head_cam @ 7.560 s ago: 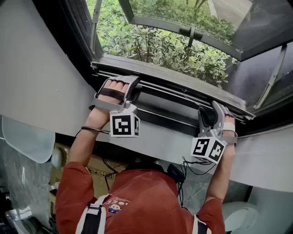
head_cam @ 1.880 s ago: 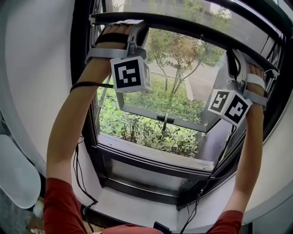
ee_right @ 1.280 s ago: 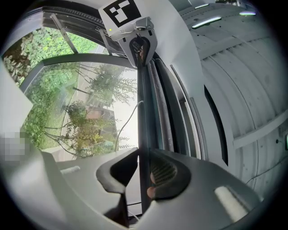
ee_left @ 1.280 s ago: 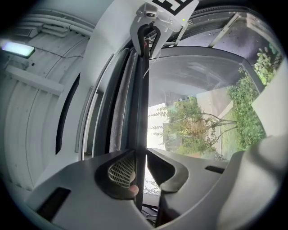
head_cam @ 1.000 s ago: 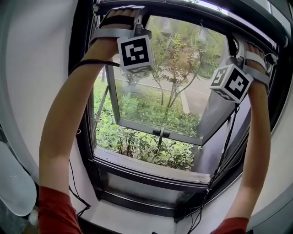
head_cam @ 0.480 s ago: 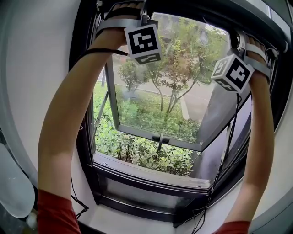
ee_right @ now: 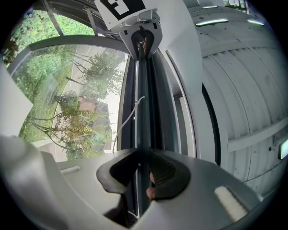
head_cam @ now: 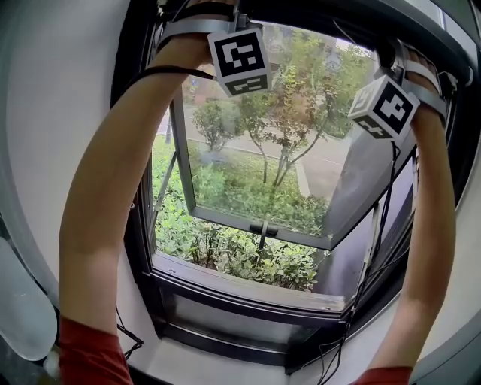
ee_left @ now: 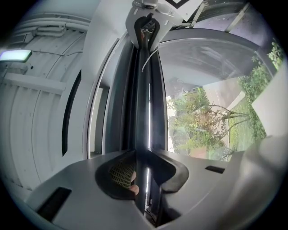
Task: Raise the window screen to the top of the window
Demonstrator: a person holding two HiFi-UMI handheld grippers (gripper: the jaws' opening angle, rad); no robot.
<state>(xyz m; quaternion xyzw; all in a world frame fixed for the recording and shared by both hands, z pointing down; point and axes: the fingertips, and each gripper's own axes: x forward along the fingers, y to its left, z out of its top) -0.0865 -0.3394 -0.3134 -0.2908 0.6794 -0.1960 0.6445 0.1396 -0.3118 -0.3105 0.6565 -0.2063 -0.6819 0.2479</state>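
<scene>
Up at 12 o'clock in the head view, hard under the dark top frame (head_cam: pixel 338 15), both arms reach the window's upper edge. Left gripper (ee_left: pixel 143 179): jaws clamped on the window screen bar (ee_left: pixel 143 112). Right gripper (ee_right: pixel 143 182): clamped on the same bar, pads pressed to either side. Little room shows above; the marker cubes sit just below the frame. Below them the opening runs wide down to the sill (head_cam: pixel 248 280) at 6 o'clock, with the glass sash (head_cam: pixel 259 169) swung outward over shrubs (head_cam: pixel 225 244). Left jaw tips are cut off by the head view's top edge. The bar is lost against the dark frame there, and the mesh cannot be made out in any view. Bar's long axis lies level along the window top, from gripper to gripper. In each gripper view it runs from 6 to 12 o'clock and ends at the other gripper. White wall flanks the frame at 9 and 3 o'clock.
</scene>
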